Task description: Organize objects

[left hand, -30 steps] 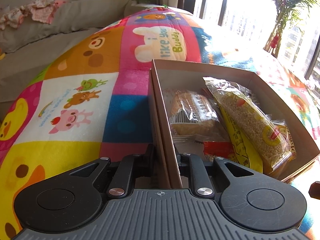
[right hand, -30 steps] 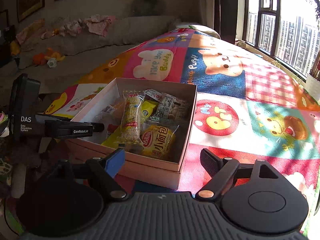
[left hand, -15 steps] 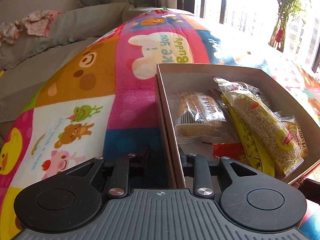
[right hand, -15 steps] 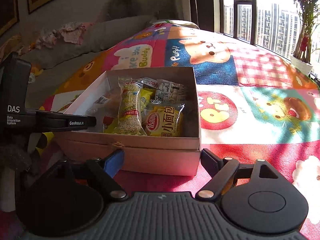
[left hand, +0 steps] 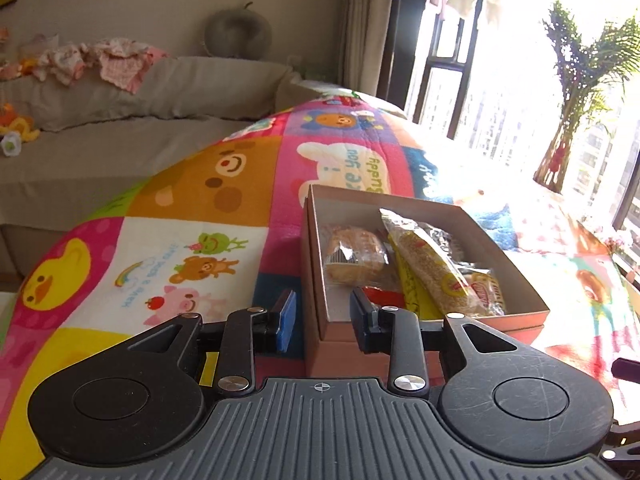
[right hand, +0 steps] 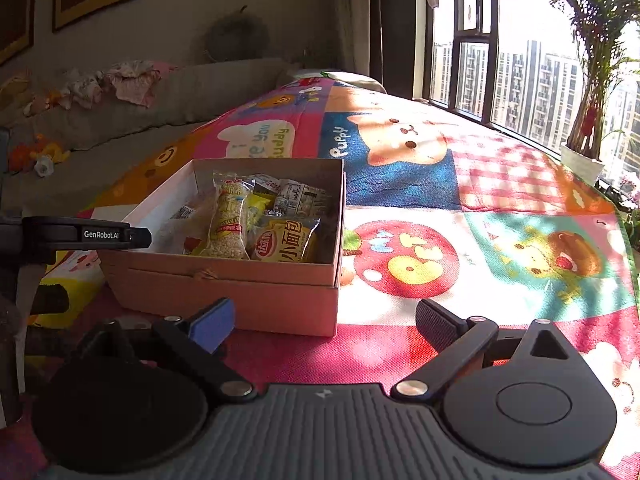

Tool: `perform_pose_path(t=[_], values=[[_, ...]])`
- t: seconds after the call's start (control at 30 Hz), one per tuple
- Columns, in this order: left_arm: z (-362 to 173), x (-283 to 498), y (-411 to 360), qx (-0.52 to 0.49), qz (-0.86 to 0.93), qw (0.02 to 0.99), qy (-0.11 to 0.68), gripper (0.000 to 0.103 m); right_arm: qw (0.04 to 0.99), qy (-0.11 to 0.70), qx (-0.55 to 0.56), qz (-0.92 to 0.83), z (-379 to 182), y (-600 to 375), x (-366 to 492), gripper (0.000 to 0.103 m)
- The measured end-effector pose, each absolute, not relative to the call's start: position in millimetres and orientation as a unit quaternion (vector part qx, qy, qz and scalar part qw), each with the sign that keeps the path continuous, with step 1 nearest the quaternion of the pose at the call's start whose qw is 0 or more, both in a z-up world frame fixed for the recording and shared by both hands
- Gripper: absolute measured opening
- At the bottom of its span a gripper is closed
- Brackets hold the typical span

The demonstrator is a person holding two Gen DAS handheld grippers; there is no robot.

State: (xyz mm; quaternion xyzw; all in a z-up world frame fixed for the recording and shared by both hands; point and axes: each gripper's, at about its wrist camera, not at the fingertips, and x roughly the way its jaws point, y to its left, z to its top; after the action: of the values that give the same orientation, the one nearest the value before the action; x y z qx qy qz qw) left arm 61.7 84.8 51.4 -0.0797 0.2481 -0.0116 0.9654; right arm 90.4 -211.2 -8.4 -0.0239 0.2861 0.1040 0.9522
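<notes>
Sunlit quilt [left hand: 192, 208], lower centre: left tongs [left hand: 322, 316] have released the snack box [left hand: 316, 280] wall, opening; right tongs [right hand: 320, 328] widening, empty — box seemingly placed.

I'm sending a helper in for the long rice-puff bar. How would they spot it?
On the colourful cartoon quilt sits an open cardboard box of snacks. The long rice-puff bar lies on top, near the middle: a clear wrapper showing pale grains, longer than the yellow bun packet beside it.
</notes>
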Motion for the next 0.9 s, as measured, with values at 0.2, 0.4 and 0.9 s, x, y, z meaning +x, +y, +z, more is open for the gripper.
perform_pose_path(t=[0.2, 0.4, 0.9], values=[[27, -6, 43, -0.014, -0.036, 0.964, 0.264, 0.034, 0.941, 0.324, -0.021, 0.095, -29, -220, 45, 0.103], [-6, -11, 13, 0.015, -0.023, 0.951, 0.309, 0.036, 0.929, 0.364, -0.017, 0.058, -52, -228, 60, 0.103], [-7, -7, 10, 0.0, -0.018, 0.951, 0.31, 0.035, 0.937, 0.343, -0.022, 0.063, -55, -220, 62, 0.103]])
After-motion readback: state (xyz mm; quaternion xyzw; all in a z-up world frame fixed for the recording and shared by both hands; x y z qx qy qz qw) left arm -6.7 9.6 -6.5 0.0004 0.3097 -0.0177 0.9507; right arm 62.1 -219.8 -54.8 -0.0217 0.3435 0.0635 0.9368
